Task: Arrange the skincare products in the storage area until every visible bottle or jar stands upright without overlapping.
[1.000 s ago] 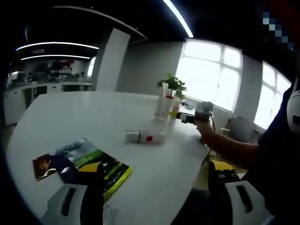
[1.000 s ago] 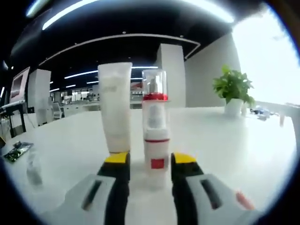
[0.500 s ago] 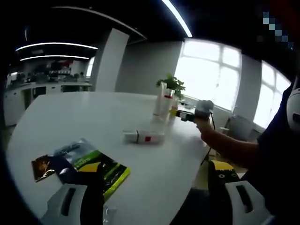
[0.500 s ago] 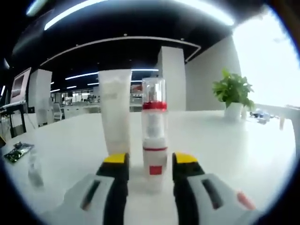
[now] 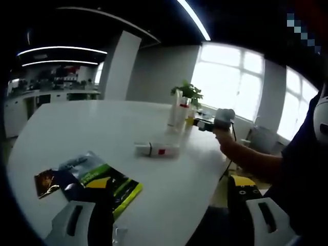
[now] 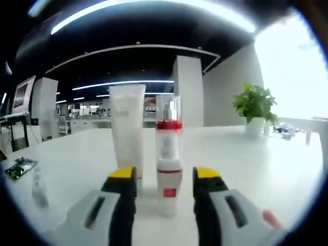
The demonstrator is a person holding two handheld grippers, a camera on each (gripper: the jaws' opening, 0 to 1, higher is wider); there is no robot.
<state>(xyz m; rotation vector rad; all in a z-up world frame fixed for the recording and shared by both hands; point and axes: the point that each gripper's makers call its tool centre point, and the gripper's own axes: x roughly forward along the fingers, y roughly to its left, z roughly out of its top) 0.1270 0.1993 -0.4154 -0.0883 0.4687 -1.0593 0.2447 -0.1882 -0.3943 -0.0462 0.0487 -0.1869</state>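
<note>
Jaws on our right gripper (image 6: 163,179) stand parted, their yellow tips on either side of a slim white pump bottle with a red band and a clear cap (image 6: 168,154), which stands upright on the white desk (image 6: 266,159). We see a gap between each tip and the bottle, so nothing is gripped. Just to the left of that bottle, and a little behind it, a tall frosted white tube (image 6: 126,133) also stands upright. At the far left of the right gripper view a small clear vial (image 6: 39,187) stands on the desk, with a flat green packet (image 6: 18,167) beyond it. A green potted plant in a white pot (image 6: 254,108) sits farther back on the right.

Our left gripper (image 5: 164,223) hangs low near the desk edge, its grey jaws wide apart and holding nothing. In the left gripper view a white box-like bottle with a red mark (image 5: 156,149) lies on its side in the middle of the desk. Nearer to us lies a green and yellow glossy packet (image 5: 105,182) with a small brown packet (image 5: 47,183) beside it. Farther back the two upright items stand together (image 5: 178,114), and a person's hand (image 5: 221,134) holds the right gripper close to them.
</note>
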